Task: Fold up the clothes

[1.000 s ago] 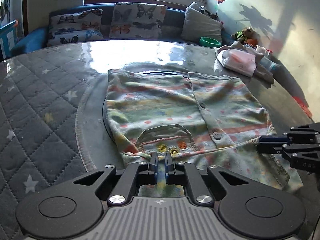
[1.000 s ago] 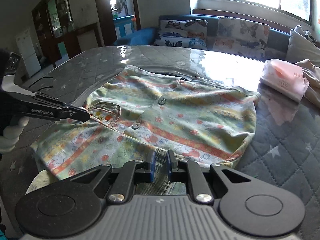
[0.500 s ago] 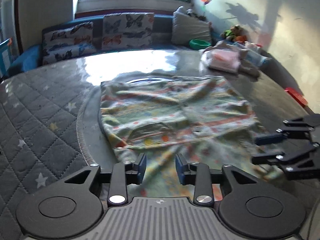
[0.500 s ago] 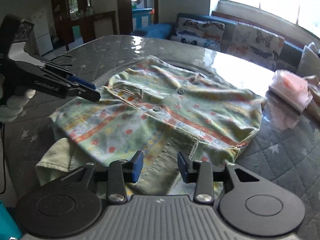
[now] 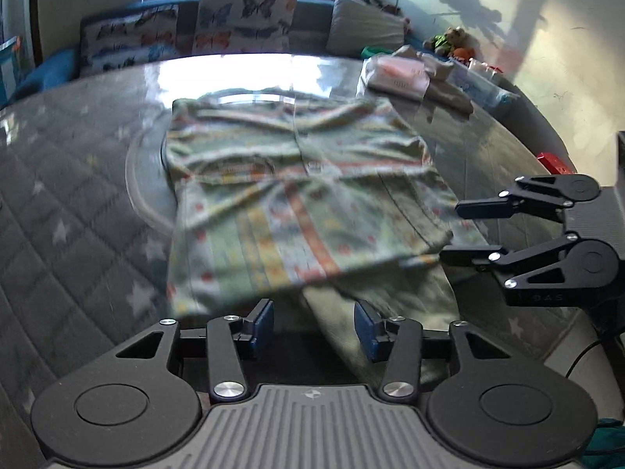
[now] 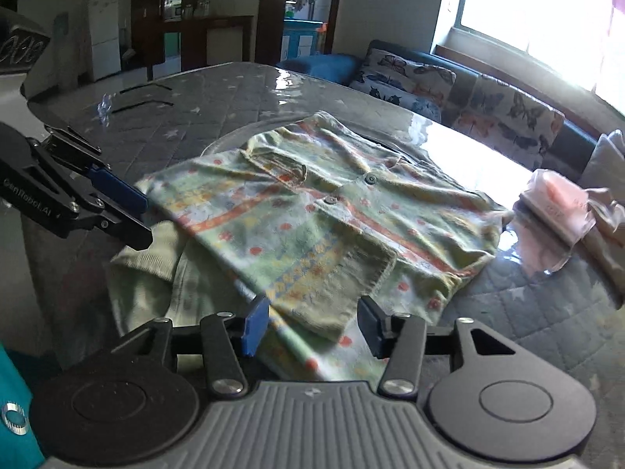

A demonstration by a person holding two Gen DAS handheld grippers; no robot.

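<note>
Both grippers have let go of the shirt's hem since a second ago, when each was pinched shut on it; their blue-padded fingers now stand wide apart with nothing between them.

Going left to right in the left wrist view: the grey quilted star-patterned table cover [image 5: 70,211] fills the left side. In the middle lies the pale green button-front child's shirt with orange and yellow stripes [image 5: 289,195], its lower part folded up over the body, a plain green inner layer showing at the near edge. The left gripper [image 5: 312,322] hovers released just over that near edge. At the right, the right gripper [image 5: 461,230] is seen from the side, fingers spread, beside the shirt's right edge. Near the far right edge of the table sits a pink plastic-wrapped packet [image 5: 398,74].

From the right wrist view: the left gripper [image 6: 133,215] enters at the left, open, beside the shirt [image 6: 320,219], which lies in the table's middle. The right gripper [image 6: 312,322] is released over the shirt's near corner. The pink packet [image 6: 558,207] rests to the right, on the table cover [image 6: 547,312].
</note>
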